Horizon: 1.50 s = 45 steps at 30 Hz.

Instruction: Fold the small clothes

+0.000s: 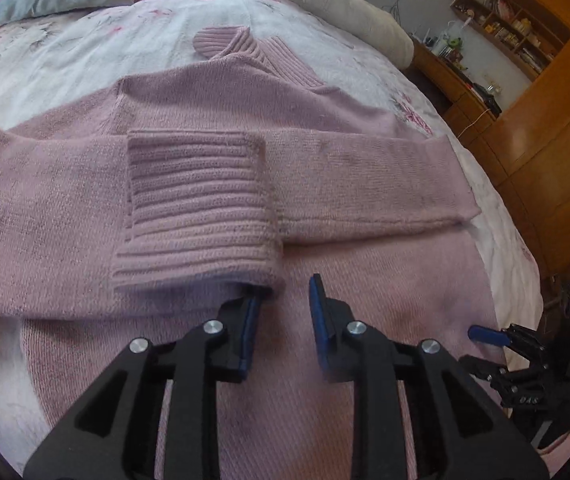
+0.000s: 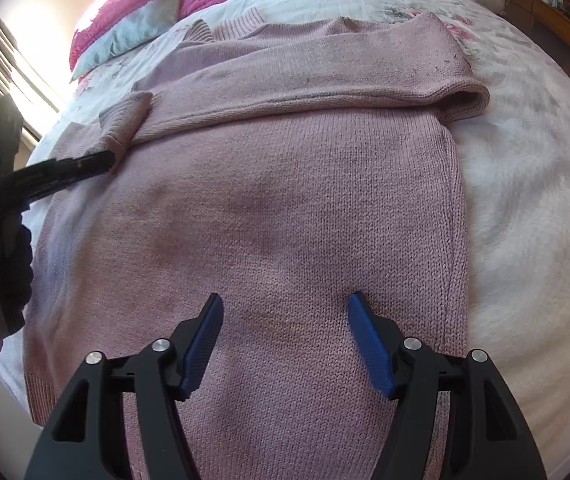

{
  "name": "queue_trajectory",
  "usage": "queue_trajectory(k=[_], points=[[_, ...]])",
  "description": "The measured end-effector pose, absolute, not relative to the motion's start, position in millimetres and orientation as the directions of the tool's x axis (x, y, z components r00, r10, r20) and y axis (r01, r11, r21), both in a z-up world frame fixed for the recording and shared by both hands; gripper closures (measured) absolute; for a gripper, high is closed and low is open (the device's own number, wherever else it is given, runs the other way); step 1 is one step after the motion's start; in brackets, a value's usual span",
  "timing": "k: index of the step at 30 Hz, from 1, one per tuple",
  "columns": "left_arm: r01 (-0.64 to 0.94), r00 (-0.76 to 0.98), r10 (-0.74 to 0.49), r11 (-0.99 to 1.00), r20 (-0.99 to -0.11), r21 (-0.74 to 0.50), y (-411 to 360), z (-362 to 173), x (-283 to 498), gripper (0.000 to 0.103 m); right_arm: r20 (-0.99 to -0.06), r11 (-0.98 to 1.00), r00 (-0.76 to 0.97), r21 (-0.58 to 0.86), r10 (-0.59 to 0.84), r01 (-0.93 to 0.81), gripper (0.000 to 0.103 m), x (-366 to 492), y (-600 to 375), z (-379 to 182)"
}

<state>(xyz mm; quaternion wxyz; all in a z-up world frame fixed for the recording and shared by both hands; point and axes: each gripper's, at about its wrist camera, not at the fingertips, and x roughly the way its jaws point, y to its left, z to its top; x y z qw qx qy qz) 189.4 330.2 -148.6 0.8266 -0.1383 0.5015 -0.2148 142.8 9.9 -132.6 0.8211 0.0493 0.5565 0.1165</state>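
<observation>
A pink sweater (image 1: 325,360) lies flat on the bed (image 2: 525,200). Both sleeves are folded across its chest, so they make a long band that runs from 9 o'clock to 3 o'clock in the left view. The ribbed cuff (image 1: 197,208) sits on top of that band, in the middle.

The left tongs (image 1: 283,304) are open about halfway and hold nothing. The cuff's near edge is right at 12 o'clock from them, and the left pad (image 1: 251,320) looks as if it just touches that edge, though I cannot be sure.

The right tongs (image 2: 285,316) are open wide and hold nothing too. They hang over the sweater's body, and the sleeve band (image 2: 325,92) lies well away at 12 o'clock. The sweater's side edge runs near them at 3 o'clock.

I think the next fold brings the bottom up over the band. The sweater's long way runs from the tongs toward 12 o'clock, so both tongs would need the hem, which is down by 6 o'clock.
</observation>
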Motion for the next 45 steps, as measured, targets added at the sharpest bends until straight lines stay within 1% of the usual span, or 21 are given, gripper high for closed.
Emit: queue_trajectory(k=[3,5,9,12,15,16,18,19,20,22,23,27,29,33,36,38,39,40,42,43,45], points=[[0.209,0.432,-0.478,0.878,-0.765,-0.431,361.8,-143.7,157.9,0.076,-0.894,0.958,0.349,0.237,0.280,-0.162,0.038,156.6,20.2,-120.2],[0.167,0.475,-0.442,0.894,-0.761,-0.416,389.7,-138.0,141.1,0.076,-0.881,0.943,0.348,0.264,0.321,-0.202,0.038,170.7,37.4,-106.9],[0.028,0.578,-0.296,0.939,-0.760,-0.344,445.1,-122.9,122.0,0.072,-0.837,0.887,0.313,0.375,0.449,-0.270,0.038,216.4,89.0,-85.3],[-0.062,0.610,-0.265,0.924,-0.747,-0.378,475.9,-115.8,114.2,0.072,-0.822,0.850,0.240,0.457,0.516,-0.263,0.040,258.6,127.7,-87.2],[-0.107,0.629,-0.234,0.919,-0.741,-0.381,492.4,-109.9,106.7,0.069,-0.839,0.853,0.188,0.466,0.510,-0.236,0.041,292.0,162.5,-98.9],[-0.116,0.634,-0.227,0.918,-0.740,-0.380,496.4,-108.4,103.9,0.068,-0.842,0.852,0.168,0.473,0.512,-0.224,0.045,300.1,170.6,-104.9],[-0.123,0.641,-0.221,0.916,-0.735,-0.383,502.1,-105.2,100.5,0.066,-0.835,0.835,0.113,0.512,0.539,-0.200,0.058,312.0,184.5,-121.1],[-0.124,0.643,-0.220,0.916,-0.734,-0.383,503.8,-105.0,99.9,0.065,-0.842,0.840,0.088,0.511,0.532,-0.184,0.067,315.7,189.2,-130.1],[-0.126,0.644,-0.217,0.916,-0.734,-0.381,504.8,-104.9,99.1,0.064,-0.849,0.847,0.087,0.501,0.521,-0.176,0.079,317.5,191.9,-134.8],[-0.130,0.640,-0.205,0.921,-0.740,-0.368,504.8,-105.5,98.7,0.062,-0.837,0.836,0.104,0.512,0.537,-0.198,0.088,316.4,191.7,-132.6],[-0.134,0.638,-0.199,0.923,-0.744,-0.361,504.6,-106.3,99.4,0.062,-0.830,0.830,0.116,0.517,0.546,-0.208,0.090,314.8,188.8,-127.2],[-0.145,0.632,-0.196,0.921,-0.750,-0.363,503.7,-108.3,105.9,0.062,-0.801,0.821,0.204,0.515,0.563,-0.246,0.091,309.4,159.3,-91.7],[-0.148,0.634,-0.198,0.918,-0.748,-0.369,499.6,-107.6,111.4,0.061,-0.795,0.834,0.262,0.491,0.547,-0.250,0.091,309.8,135.8,-71.4],[-0.128,0.634,-0.213,0.919,-0.743,-0.372,482.8,-104.7,124.8,0.061,-0.828,0.909,0.377,0.355,0.414,-0.217,0.091,313.6,86.2,-48.1],[-0.099,0.626,-0.224,0.928,-0.747,-0.360,464.6,-104.5,136.3,0.060,-0.862,0.944,0.385,0.292,0.331,-0.156,0.091,320.6,55.5,-61.9],[-0.081,0.616,-0.226,0.935,-0.754,-0.346,451.9,-104.4,144.8,0.060,-0.888,0.956,0.354,0.262,0.293,-0.134,0.080,325.0,43.1,-80.0],[-0.071,0.612,-0.227,0.938,-0.758,-0.339,446.1,-104.0,149.2,0.060,-0.899,0.971,0.367,0.210,0.237,-0.113,0.077,324.8,39.1,-82.8],[-0.058,0.609,-0.232,0.941,-0.758,-0.334,440.5,-102.6,152.8,0.060,-0.900,0.982,0.393,0.160,0.187,-0.101,0.076,322.8,36.7,-81.9],[-0.036,0.609,-0.225,0.950,-0.760,-0.310,430.4,-98.3,159.8,0.058,-0.878,0.982,0.441,0.145,0.185,-0.124,0.076,313.2,35.4,-70.0],[-0.027,0.610,-0.218,0.955,-0.762,-0.295,425.4,-96.5,164.2,0.055,-0.869,0.976,0.452,0.141,0.202,-0.164,0.076,308.8,43.9,-63.2],[-0.010,0.602,-0.210,0.963,-0.770,-0.270,414.5,-94.4,175.0,0.054,-0.869,0.963,0.456,0.075,0.190,-0.258,0.076,301.3,72.6,-53.2]])
